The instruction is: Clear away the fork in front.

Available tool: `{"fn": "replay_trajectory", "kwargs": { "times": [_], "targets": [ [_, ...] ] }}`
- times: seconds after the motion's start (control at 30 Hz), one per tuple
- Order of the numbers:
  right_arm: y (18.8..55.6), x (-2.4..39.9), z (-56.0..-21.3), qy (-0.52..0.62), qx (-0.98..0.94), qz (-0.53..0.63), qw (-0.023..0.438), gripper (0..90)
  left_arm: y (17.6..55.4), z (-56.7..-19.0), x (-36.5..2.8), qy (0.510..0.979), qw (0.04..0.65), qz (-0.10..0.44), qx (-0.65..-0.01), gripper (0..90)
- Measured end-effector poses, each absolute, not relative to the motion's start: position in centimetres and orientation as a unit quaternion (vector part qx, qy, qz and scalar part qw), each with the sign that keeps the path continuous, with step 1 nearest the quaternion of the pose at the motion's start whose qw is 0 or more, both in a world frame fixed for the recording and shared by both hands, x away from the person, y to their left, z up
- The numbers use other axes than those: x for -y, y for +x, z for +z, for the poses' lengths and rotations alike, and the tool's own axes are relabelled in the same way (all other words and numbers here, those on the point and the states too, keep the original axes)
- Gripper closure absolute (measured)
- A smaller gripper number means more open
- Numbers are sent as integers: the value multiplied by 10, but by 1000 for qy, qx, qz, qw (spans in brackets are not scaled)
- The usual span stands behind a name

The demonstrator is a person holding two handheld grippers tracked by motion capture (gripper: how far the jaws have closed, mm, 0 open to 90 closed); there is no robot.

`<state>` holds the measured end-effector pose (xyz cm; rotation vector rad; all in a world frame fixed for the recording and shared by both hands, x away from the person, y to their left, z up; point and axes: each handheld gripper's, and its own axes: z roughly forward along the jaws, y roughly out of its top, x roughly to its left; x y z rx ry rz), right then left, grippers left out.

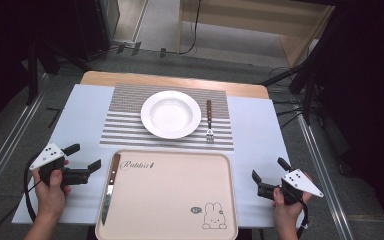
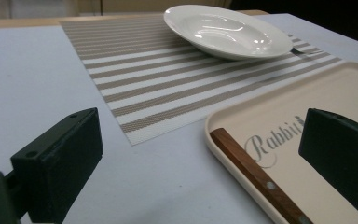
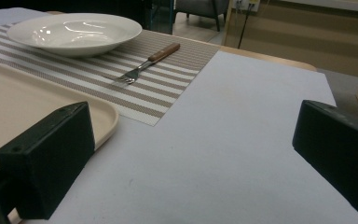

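High view shows our left gripper (image 1: 85, 158) just left of the tray (image 1: 180, 200), jaws wide and empty, near the knife (image 1: 108, 188) lying along the tray's left edge. Our right gripper (image 1: 269, 172) rests right of the tray, also wide and empty; the fork (image 1: 209, 121) lies beside the plate (image 1: 170, 114) on the mat (image 1: 125, 120).

We see a white plate (image 1: 170, 114) on a placemat (image 1: 125, 125) striped in beige and white. The fork (image 1: 209, 122) has a reddish-brown wooden handle, and so does the knife (image 1: 109, 189). The tray (image 1: 180, 200) is cream, printed with a grey rabbit drawing and lettering. The surface (image 1: 82, 110) is pale bluish white. Both grippers' fingers (image 2: 58, 163) are black.
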<state>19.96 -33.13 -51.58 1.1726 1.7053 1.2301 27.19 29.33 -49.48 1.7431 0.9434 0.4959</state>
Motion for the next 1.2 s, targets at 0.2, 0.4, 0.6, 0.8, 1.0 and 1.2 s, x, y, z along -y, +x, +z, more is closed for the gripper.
{"fn": "replay_trajectory", "kwargs": {
  "times": [0.2, 0.4, 0.6, 0.8, 1.0, 1.2],
  "targets": [
    [204, 324, -509, 449, -666, 481, 351, 0, 267, -496, -301, 715, 537, 221, -390, 0],
    [210, 315, -495, 450, -673, 474, 347, 0, 268, -500, -296, 725, 537, 210, -376, 0],
    [217, 310, -484, 450, -677, 471, 342, 0, 266, -500, -295, 727, 537, 216, -370, 0],
    [229, 305, -473, 447, -680, 472, 340, 0, 264, -500, -295, 722, 537, 224, -374, 0],
    [245, 299, -463, 444, -684, 473, 334, 0, 266, -500, -293, 725, 530, 226, -377, 0],
    [257, 293, -453, 436, -691, 474, 329, 0, 265, -500, -294, 718, 529, 234, -387, 0]
  ]
}}
